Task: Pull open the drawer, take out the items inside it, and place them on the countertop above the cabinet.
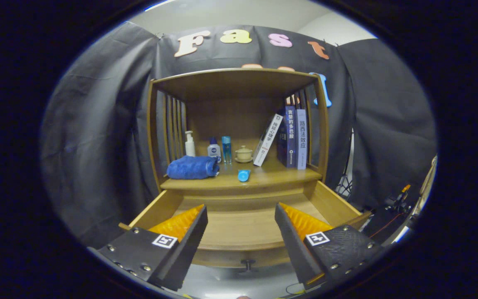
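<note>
Held over the pulled-out drawer, the gripper had its two fingers spread wide, with nothing between them but the bare wooden bottom of the drawer. One finger hung above the drawer's left part and the other above its right, both tips apart from the wood as far as I could see. The drawer's knob stuck out of the front panel just below and between the fingers.

Beyond the fingers stood the cabinet, an open wooden box with slatted sides, and its countertop ran right above the drawer. On that surface, straight ahead of the gap between the fingers, a small blue item lay on its side near the front edge. To its left sat a folded blue towel, also close to the edge. Farther back a white pump bottle, a small blue-capped bottle, a slim blue bottle and a lidded ceramic cup on a saucer stood in a row (all upright). To the right, one book leaned against two upright books by the right-hand slats.

Dark cloth hung behind and to both sides of the cabinet.
</note>
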`<state>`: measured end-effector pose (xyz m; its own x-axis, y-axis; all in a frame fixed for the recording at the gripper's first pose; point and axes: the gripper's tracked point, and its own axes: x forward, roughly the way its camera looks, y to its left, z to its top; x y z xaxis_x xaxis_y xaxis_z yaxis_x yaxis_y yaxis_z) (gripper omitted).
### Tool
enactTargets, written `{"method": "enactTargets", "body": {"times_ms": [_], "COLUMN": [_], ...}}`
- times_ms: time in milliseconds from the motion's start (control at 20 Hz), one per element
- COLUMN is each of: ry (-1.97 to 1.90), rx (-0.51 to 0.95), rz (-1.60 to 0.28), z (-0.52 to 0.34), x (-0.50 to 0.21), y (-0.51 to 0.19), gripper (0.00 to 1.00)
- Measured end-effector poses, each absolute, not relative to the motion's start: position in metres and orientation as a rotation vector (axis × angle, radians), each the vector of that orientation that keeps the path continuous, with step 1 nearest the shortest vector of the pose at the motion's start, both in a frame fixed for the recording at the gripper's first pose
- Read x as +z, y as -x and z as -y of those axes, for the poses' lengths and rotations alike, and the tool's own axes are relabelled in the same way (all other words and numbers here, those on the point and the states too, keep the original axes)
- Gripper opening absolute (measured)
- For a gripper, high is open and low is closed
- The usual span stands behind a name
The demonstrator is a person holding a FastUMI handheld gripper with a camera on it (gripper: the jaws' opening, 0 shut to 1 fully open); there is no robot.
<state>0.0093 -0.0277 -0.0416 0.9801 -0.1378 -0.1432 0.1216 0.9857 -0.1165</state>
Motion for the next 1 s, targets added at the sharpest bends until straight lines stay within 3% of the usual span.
{"method": "enactTargets", "body": {"times_ms": [500,1000], "ry": [0.157,0.133], "rx": [-0.148,-0.152], "rz": [-0.199,-0.202], "z": [0.034,0.05], "x": [-0.115,-0.18], "y": [0.021,-0.014], "gripper": [0.97,1.0]}}
